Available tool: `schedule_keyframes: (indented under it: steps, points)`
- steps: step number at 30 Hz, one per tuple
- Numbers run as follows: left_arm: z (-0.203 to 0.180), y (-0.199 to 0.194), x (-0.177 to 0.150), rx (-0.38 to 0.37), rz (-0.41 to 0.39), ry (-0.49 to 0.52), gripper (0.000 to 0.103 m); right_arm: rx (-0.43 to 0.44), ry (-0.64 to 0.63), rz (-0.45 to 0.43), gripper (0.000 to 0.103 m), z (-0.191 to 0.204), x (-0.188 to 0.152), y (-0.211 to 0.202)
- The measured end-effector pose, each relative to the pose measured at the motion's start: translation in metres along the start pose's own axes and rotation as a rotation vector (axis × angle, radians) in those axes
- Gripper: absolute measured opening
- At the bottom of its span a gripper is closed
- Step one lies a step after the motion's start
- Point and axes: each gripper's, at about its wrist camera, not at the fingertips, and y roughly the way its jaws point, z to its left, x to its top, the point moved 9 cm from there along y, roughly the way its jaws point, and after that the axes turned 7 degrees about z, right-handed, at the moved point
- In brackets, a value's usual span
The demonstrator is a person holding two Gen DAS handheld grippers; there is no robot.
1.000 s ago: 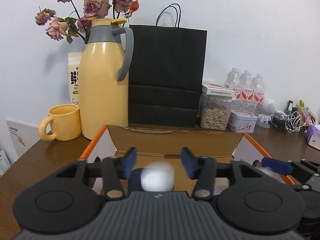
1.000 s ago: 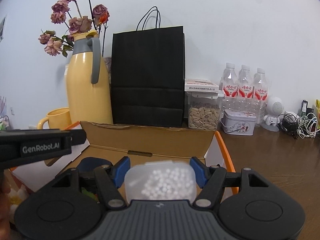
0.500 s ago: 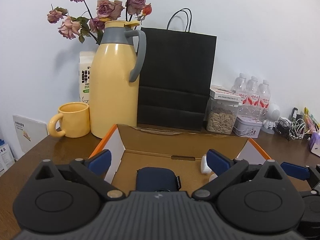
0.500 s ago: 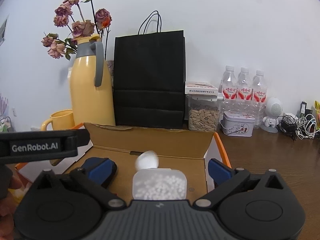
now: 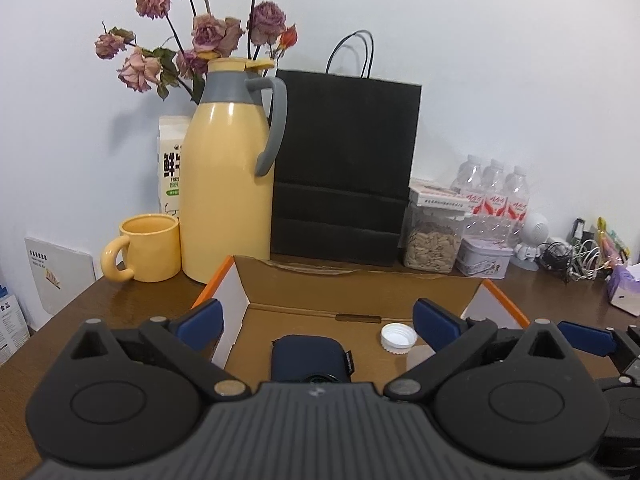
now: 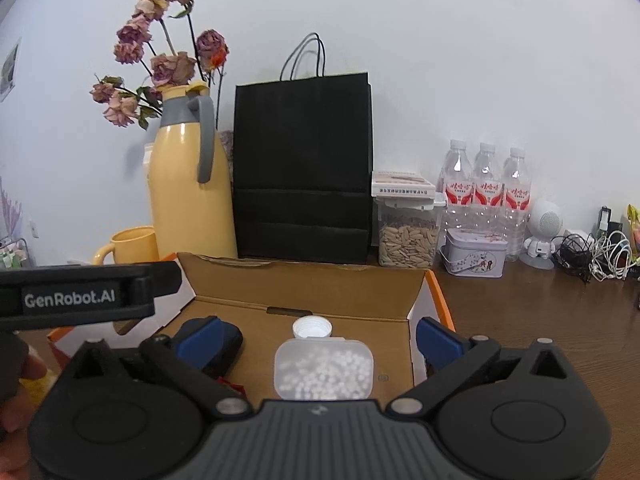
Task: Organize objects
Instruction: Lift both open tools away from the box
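An open cardboard box (image 5: 360, 288) (image 6: 304, 284) with orange edges stands on the brown table. Inside lie a dark blue pouch (image 5: 310, 356) (image 6: 230, 340), a white bottle cap (image 5: 398, 336) (image 6: 312, 327) and a clear plastic case of white pellets (image 6: 324, 368). My left gripper (image 5: 316, 326) hovers open over the box, its blue pads wide apart above the pouch with nothing between them. My right gripper (image 6: 316, 338) is open too, above the pellet case and not touching it. The left gripper's body (image 6: 80, 296) crosses the left of the right wrist view.
Behind the box stand a yellow jug (image 5: 226, 184) with dried roses, a yellow mug (image 5: 148, 248), a black paper bag (image 5: 344, 168), a jar of seeds (image 5: 434, 240), a small tin (image 5: 484, 258), three water bottles (image 6: 486, 192) and tangled cables (image 6: 596, 254). A hand (image 6: 16, 400) shows lower left.
Both grippers opened wide and drew back a little. The white cap fell from the left one and the pellet case from the right one; both now lie in the box.
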Motion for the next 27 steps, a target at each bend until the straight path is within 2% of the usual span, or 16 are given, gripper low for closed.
schedule_keyframes:
  steps: [9,17,21,27]
  points:
    - [0.004,-0.050,-0.002,-0.034,-0.042,0.033,0.103,0.019,-0.033,-0.060,0.103,0.010,-0.002,-0.046]
    - [0.022,-0.097,-0.022,-0.027,-0.044,0.061,0.103,0.045,-0.042,-0.090,0.103,0.024,-0.022,-0.099]
    - [0.034,-0.120,-0.036,-0.024,-0.039,0.065,0.103,0.049,-0.045,-0.086,0.103,0.029,-0.038,-0.124]
    - [0.057,-0.144,-0.064,-0.007,0.002,0.070,0.103,0.068,-0.058,-0.032,0.103,0.038,-0.072,-0.150]
